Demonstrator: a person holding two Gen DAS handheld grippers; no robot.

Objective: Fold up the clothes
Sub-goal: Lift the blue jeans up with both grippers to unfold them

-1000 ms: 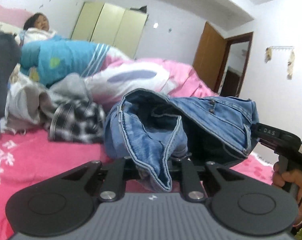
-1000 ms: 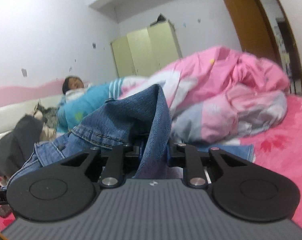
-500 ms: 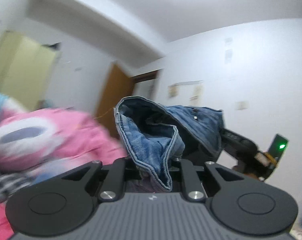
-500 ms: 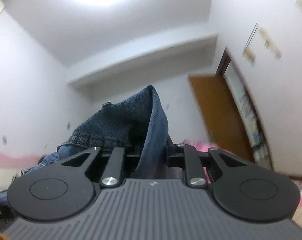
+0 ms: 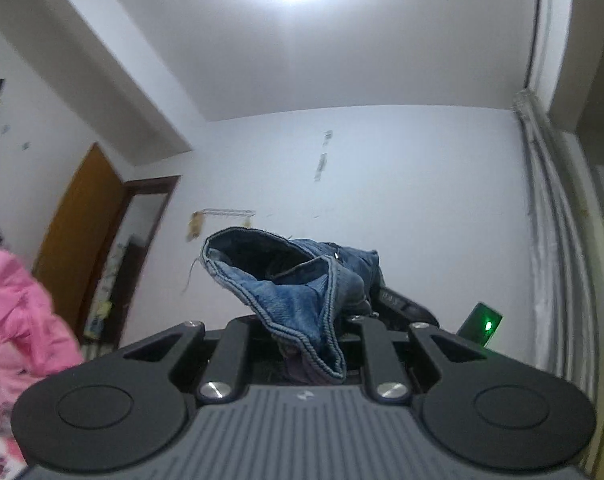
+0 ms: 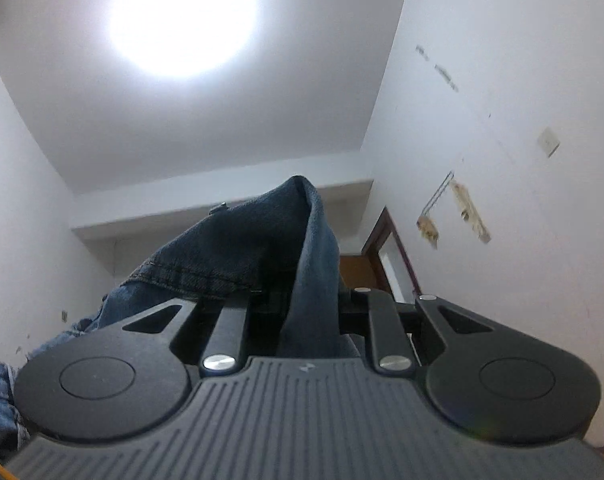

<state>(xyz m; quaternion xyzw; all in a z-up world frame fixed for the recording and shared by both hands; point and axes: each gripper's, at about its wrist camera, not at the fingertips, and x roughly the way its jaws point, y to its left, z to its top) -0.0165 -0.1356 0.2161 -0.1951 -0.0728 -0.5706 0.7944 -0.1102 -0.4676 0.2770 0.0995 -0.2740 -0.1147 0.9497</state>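
Observation:
A pair of blue jeans [image 5: 297, 280] is held up in the air between both grippers. In the left wrist view my left gripper [image 5: 306, 332] is shut on a folded denim edge with a stitched seam, and the cloth bunches up in front of it. The other gripper's black body [image 5: 402, 304] shows just behind the denim, with a green light to its right. In the right wrist view my right gripper [image 6: 306, 304] is shut on a dark fold of the jeans [image 6: 261, 248], which rises to a peak and trails off to the lower left. Both cameras tilt up toward ceiling and walls.
A pink quilt [image 5: 17, 320] shows at the left edge of the left wrist view. A brown door [image 5: 81, 232] stands open beside a dark doorway. A bright ceiling lamp [image 6: 181, 16] glares overhead. White walls [image 6: 522, 160] with small hanging items fill the background.
Both grippers rose and tilted upward with the jeans still clamped. The bed, the clothes pile and the person dropped out of view, and ceiling and upper walls took their place.

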